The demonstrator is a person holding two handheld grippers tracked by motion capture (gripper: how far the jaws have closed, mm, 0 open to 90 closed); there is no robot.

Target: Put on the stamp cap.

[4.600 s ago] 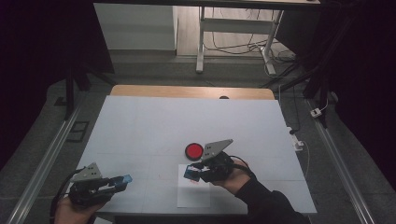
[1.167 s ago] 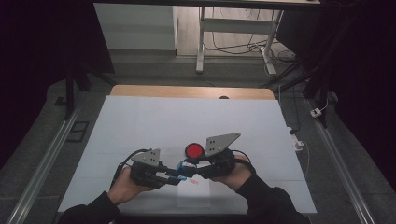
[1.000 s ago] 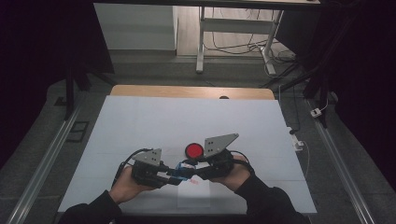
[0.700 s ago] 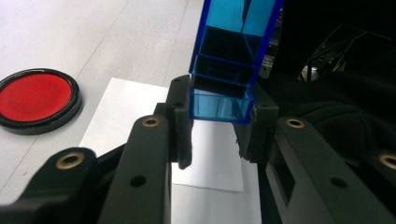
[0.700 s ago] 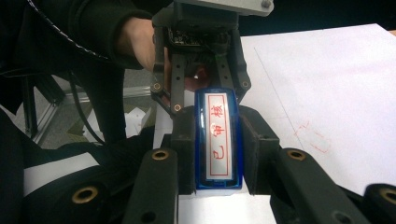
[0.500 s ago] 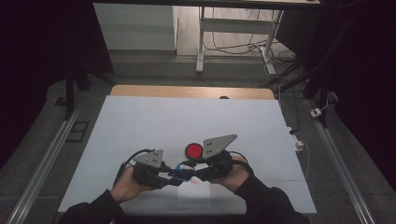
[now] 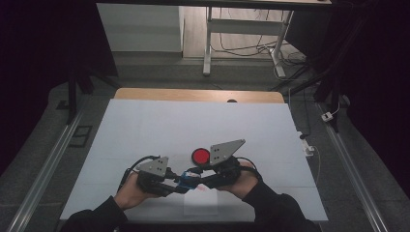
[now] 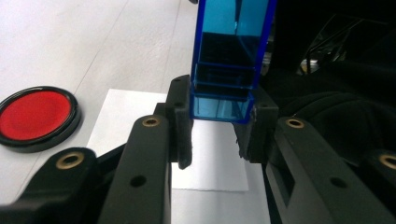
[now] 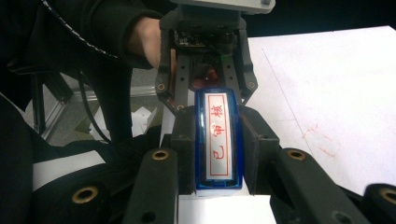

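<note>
both grippers, left gripper and right gripper, clamp the blue stamp at lower centre (uneven pull could twist it loose).

Blue stamp, red-lettered white label, red pad

The round red black-rimmed disc sits just beyond both grippers at lower centre. The upper white tabletop lies bare.
</note>
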